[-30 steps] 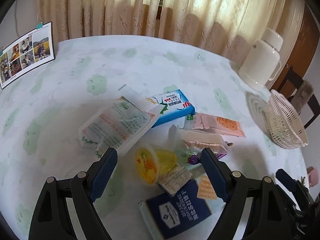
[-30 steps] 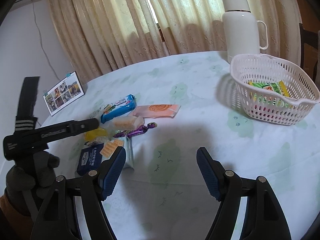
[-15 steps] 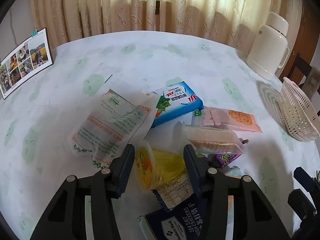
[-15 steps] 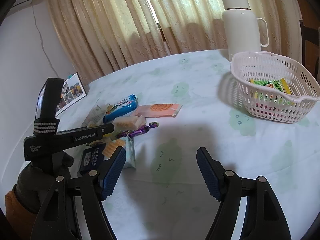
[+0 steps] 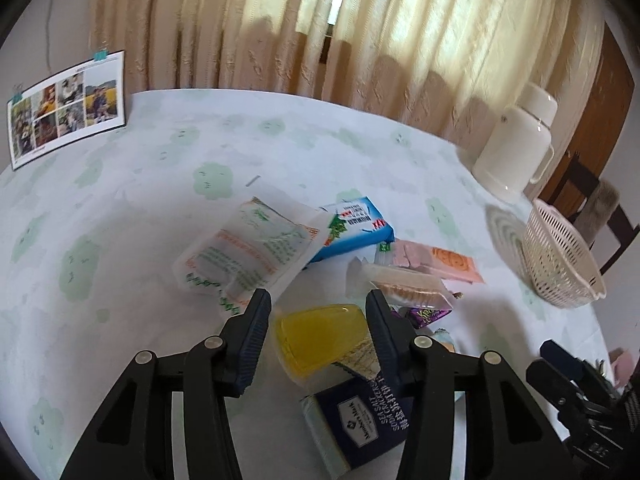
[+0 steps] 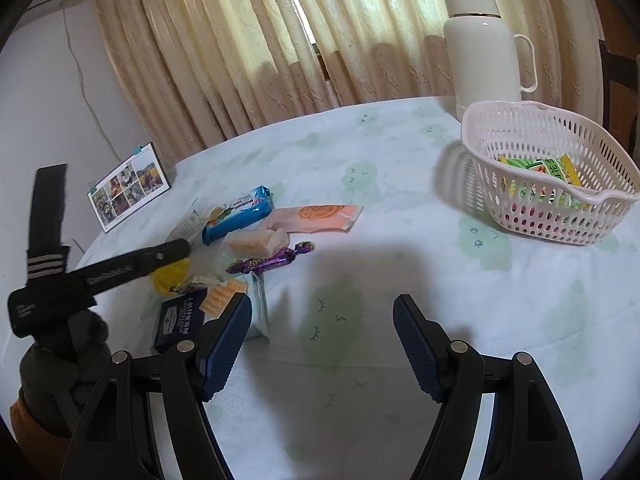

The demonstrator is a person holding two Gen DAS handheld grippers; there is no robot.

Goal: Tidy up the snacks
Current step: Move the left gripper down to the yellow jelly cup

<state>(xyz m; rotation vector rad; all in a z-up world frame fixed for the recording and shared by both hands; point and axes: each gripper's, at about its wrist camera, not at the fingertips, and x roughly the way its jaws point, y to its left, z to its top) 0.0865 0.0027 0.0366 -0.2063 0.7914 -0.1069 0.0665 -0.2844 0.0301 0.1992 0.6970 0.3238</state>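
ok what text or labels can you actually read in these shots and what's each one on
"SEA SALT CRACKERS", "SODA": navy cracker box, with a crest logo whose brand name is too small to read.
Red Chinese characters: blue snack pack, not legible.
Green and red print: white wrapper, blurred.
Yellow lettering: purple candy wrapper, unreadable.
White lettering: left gripper arm, blurred.
Green packet in basket: characters unreadable.

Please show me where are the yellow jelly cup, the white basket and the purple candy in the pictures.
yellow jelly cup (image 5: 320, 336): left wrist view, on its clear yellow body.
white basket (image 6: 520, 216): right wrist view, on its near perforated wall.
purple candy (image 6: 272, 261): right wrist view, on the middle of its wrapper.
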